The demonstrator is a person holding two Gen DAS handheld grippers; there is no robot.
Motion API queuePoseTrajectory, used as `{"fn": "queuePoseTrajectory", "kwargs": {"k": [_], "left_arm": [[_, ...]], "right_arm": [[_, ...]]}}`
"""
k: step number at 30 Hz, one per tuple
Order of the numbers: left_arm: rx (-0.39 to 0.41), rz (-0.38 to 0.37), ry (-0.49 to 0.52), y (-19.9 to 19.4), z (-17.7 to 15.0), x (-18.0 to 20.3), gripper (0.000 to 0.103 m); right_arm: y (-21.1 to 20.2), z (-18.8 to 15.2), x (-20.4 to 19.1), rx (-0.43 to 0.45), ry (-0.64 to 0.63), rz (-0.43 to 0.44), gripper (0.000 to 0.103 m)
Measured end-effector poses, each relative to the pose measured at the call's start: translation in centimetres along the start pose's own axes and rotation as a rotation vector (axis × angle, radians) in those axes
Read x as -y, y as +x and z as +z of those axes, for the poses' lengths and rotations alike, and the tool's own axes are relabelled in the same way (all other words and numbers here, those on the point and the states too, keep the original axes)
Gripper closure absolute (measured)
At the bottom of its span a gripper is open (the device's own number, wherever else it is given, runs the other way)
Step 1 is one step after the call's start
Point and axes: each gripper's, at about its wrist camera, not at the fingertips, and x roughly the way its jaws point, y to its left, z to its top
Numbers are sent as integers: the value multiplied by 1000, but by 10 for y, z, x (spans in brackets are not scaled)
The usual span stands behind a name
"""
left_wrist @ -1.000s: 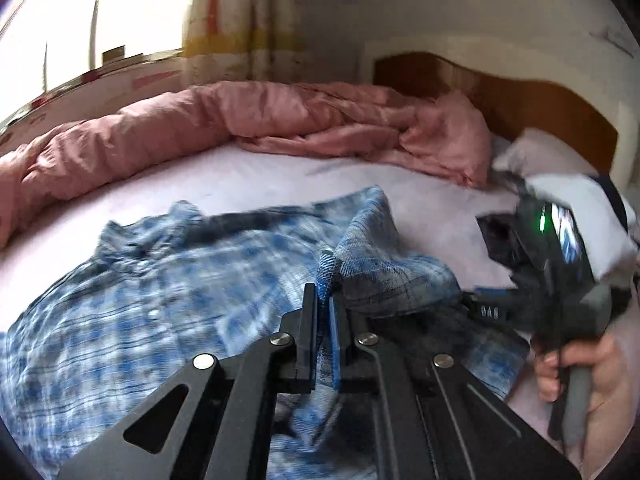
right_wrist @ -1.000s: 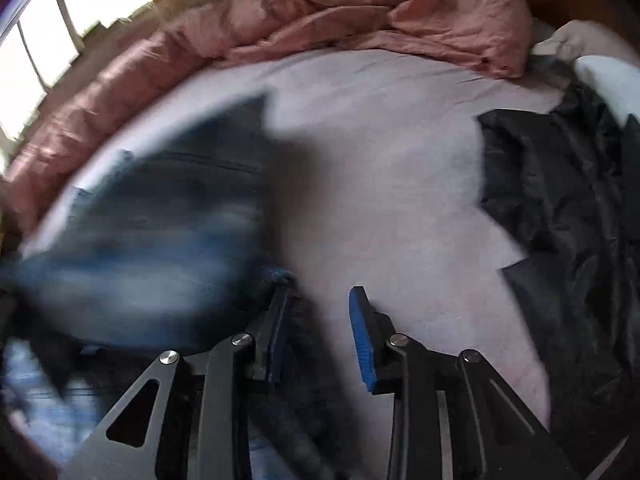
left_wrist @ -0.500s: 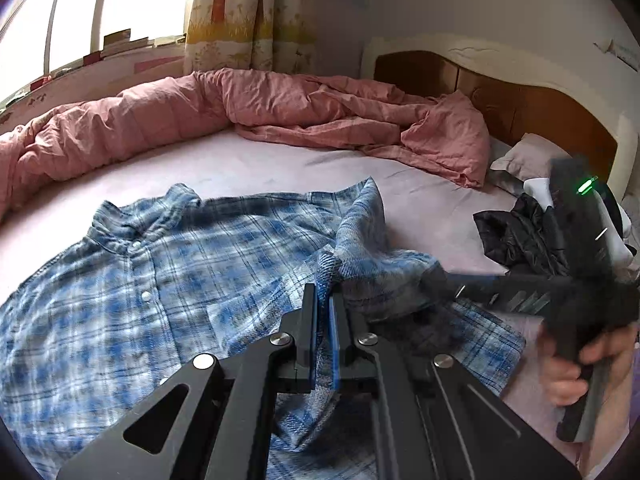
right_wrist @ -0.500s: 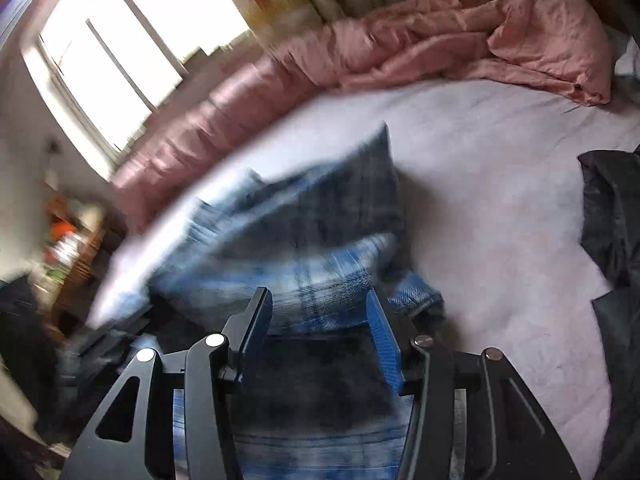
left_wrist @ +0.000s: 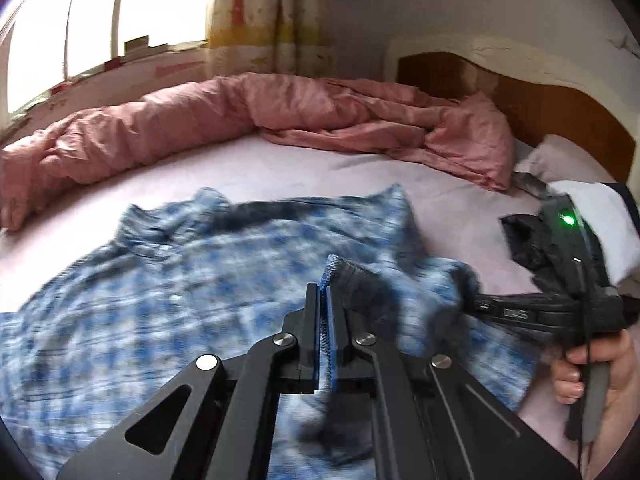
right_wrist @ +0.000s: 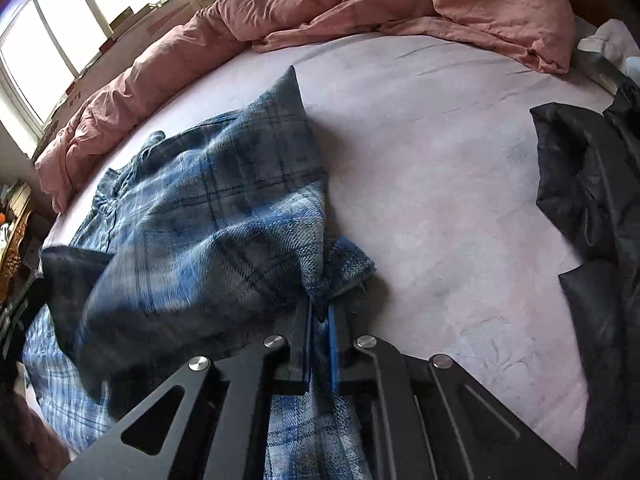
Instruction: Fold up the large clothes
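The blue plaid shirt (left_wrist: 168, 304) lies spread on the bed (left_wrist: 280, 176), collar toward the pink duvet (left_wrist: 280, 120). The left hand-held gripper (left_wrist: 327, 304) pinches a fold of its fabric; the right hand-held gripper (right_wrist: 320, 320) clamps another bunched edge (a black jacket (right_wrist: 592, 184) lies well apart).

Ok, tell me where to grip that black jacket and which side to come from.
Take the black jacket at its pointed edge that lies flat on the bare sheet, coming from the plaid shirt side. That edge is thin and free; the rest is bunched. Both grippers are clamped on the shirt, so one must let go first.
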Motion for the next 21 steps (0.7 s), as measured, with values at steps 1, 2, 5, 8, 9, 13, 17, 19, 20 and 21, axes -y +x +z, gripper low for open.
{"fn": "queuePoseTrajectory", "kwargs": {"k": [1,2,5,8,9,13,17,19,20,21], "left_arm": [[7,29,-5,-2,1,-6,101],[19,64,-13,-5,1,-12,101],[74,194,-49,-21,3,-38,101],[121,327,-59,-36,6,-69,101],[129,373,-57,-40,7,-80,101],[113,554,-40,-38,7,-118,101],[65,538,-116,-32,-8,-141,101],[33,522,-131,-31,-26,-142,101],[19,517,-134,-33,-36,-139,101],[-3,522,-132,-34,-44,-137,101]], "right_arm": [[1,0,-1,-6,-2,-1,96],[4,2,0,-10,2,3,96],[-4,-2,7,-14,35,34,96],[-11,-1,9,-10,47,40,87],[-16,0,7,3,41,18,83],[-39,-1,-7,85,-31,-2,43],[-38,-6,-19,71,-67,30,42],[-19,-9,-26,6,-103,-32,42],[-13,-11,-27,-10,-111,-56,42],[-7,-13,-27,-25,-120,-84,42]]}}
